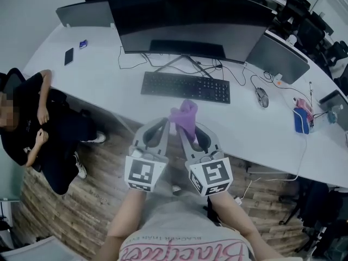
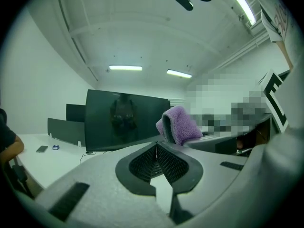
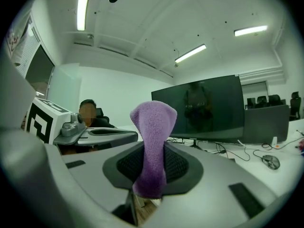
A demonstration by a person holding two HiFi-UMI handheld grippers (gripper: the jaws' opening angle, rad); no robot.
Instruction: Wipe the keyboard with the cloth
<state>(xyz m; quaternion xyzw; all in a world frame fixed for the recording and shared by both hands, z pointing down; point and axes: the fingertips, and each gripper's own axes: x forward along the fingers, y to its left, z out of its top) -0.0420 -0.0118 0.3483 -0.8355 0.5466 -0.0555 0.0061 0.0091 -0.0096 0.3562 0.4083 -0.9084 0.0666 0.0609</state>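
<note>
The left gripper (image 2: 156, 148) has its jaws pressed together with nothing between them. Just beside it, the right gripper (image 3: 151, 163) is clamped on the purple cloth (image 3: 153, 127), which stands up out of the jaws (a rounded tuft). Both are held over the near edge of the desk (image 1: 109, 86). Beyond lies the keyboard (image 1: 185, 87), apart from the cloth, then the monitor (image 1: 190, 20).

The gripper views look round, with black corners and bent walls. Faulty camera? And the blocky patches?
No fault. Left gripper view and right gripper view: wide-angle lenses bow the ceiling lines and blacken the corners. Left gripper view: the mosaic patches were added afterwards. Right gripper view: the purple cloth is sharp. Head view: the desk edge curves.
</note>
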